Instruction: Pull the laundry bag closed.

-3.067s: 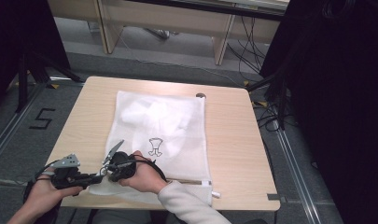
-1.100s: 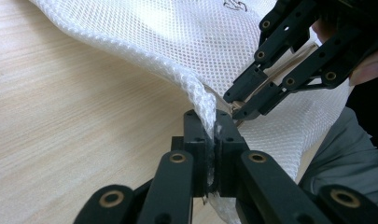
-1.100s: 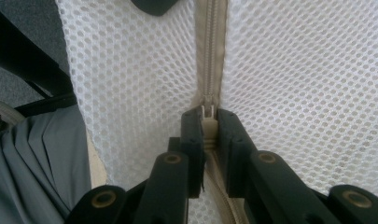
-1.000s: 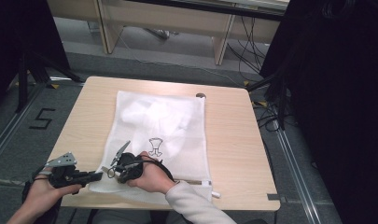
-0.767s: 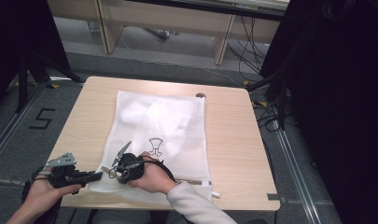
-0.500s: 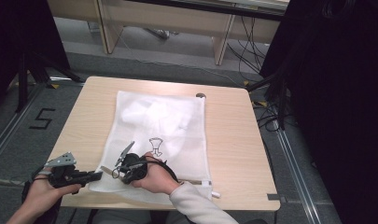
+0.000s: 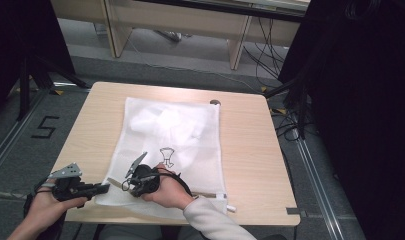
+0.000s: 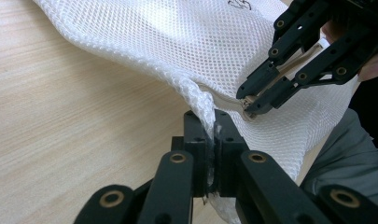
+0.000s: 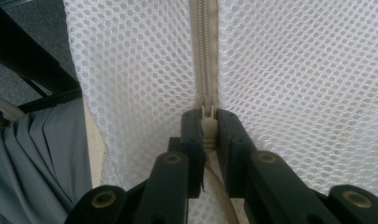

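Observation:
A white mesh bag lies flat on the wooden table, with a small black print near its middle. At the bag's near left corner, my left gripper is shut on the mesh edge; in its own view the left gripper pinches the bunched fabric. Just to its right, my right gripper is shut on the beige zipper pull. In its own view the right gripper clamps the pull, and the closed zipper runs away from it. The right gripper also shows close ahead in the left gripper view.
A small dark round spot sits at the table's far edge. The floor at left bears a "5" mark. Wooden desk legs and cables lie beyond the table. A grey sleeve reaches in over the near edge.
Since the earliest frame the right gripper has crept slightly to the right along the bag's near edge. The left gripper has stayed put on the corner.

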The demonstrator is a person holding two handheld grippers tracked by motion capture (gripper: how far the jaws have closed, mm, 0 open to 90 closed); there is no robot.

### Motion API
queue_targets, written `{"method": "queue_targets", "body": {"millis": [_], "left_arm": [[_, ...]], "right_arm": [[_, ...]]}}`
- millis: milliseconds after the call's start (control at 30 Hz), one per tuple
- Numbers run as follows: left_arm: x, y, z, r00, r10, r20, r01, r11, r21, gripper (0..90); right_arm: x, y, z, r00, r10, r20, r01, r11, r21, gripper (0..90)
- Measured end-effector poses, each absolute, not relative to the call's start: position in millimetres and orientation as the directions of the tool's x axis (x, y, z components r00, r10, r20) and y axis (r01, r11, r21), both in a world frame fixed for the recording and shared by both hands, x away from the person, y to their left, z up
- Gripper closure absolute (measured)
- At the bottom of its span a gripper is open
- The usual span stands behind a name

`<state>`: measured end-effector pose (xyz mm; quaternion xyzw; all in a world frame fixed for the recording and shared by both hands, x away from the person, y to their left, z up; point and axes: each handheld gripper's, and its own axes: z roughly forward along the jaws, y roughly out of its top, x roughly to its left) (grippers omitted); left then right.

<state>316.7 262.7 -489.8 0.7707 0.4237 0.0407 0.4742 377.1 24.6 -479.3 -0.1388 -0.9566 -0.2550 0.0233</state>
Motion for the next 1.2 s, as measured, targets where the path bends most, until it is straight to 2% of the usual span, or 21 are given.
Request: {"method": "queue_targets", "body": {"millis": [667,733,833,967,1200], "left_arm": [[316.8,263.5,-489.8,0.645,0.680,-0.348,0.615,-0.192,0.765,85.4],[316.7,263.3,-490.2,0.646,0.680,-0.347,0.612,-0.191,0.767,85.4],[316.8,263.6,-489.7,0.643,0.681,-0.349,0.617,-0.191,0.764,85.4],[316.9,263.4,-490.3,0.640,0.682,-0.354,0.618,-0.182,0.765,85.4],[317.0,264.7,-490.5,0.640,0.684,-0.351,0.619,-0.188,0.762,85.4]], "right_arm": [[378.0,13.2,-473.1,-0.959,0.257,0.118,0.281,0.824,0.493,82.3],[379.6,11.4,-473.3,-0.968,0.233,0.093,0.249,0.836,0.489,82.3],[377.6,11.1,-473.6,-0.961,0.254,0.110,0.275,0.830,0.485,82.3],[379.0,8.4,-473.2,-0.966,0.239,0.096,0.256,0.839,0.481,82.3],[379.6,3.2,-473.1,-0.960,0.263,0.098,0.277,0.836,0.473,82.3]]}}
